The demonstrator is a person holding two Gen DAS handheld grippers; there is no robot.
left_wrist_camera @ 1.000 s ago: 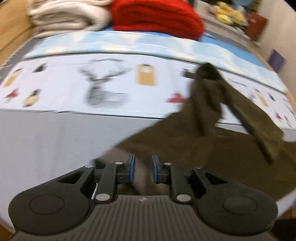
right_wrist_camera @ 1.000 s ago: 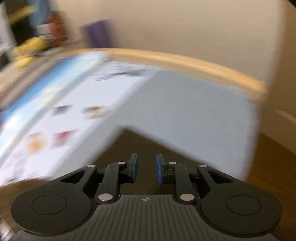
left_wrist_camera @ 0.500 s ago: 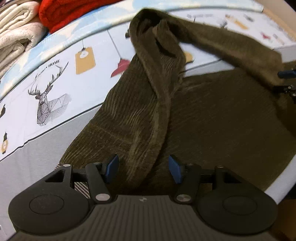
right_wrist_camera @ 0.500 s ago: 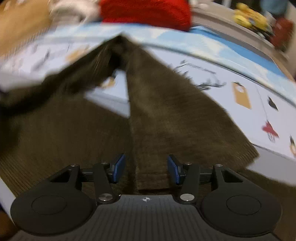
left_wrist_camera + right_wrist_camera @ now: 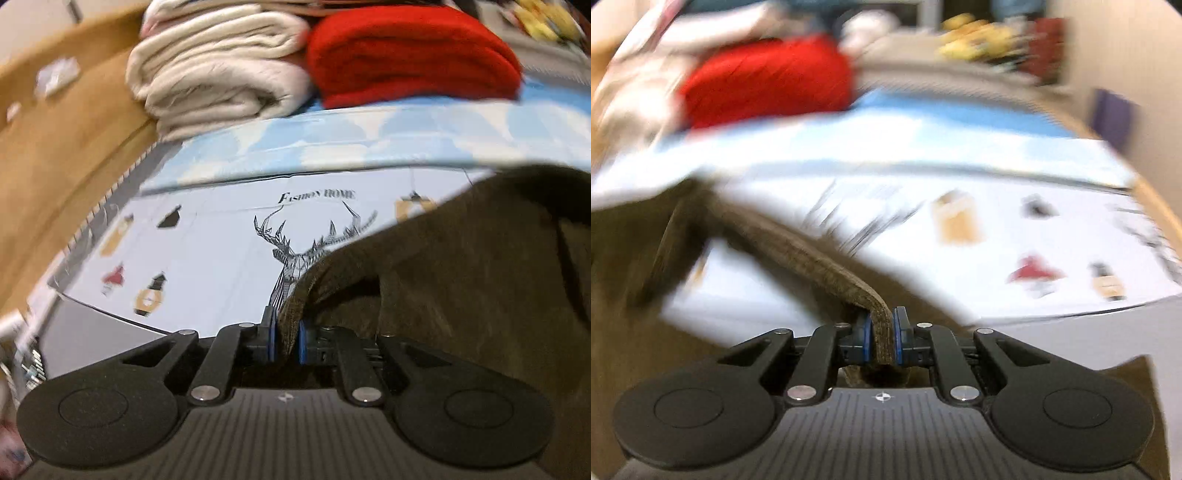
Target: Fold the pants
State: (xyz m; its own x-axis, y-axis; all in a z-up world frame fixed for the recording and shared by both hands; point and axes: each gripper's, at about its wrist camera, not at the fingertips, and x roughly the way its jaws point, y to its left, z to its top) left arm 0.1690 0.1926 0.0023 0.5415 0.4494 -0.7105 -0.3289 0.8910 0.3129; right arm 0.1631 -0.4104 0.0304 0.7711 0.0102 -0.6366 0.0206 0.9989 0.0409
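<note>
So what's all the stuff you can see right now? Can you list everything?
pants: one, dark olive-brown, on the bed, pinched by both grippers
bed sheet: one, white with deer and lantern pictures, under the pants
cream blanket: one, folded, at the far end of the bed
red blanket: one, folded, beside the cream one
left gripper: one, black with blue pads, closing on a pants edge
right gripper: one, the same colours, closing on a pants edge
</note>
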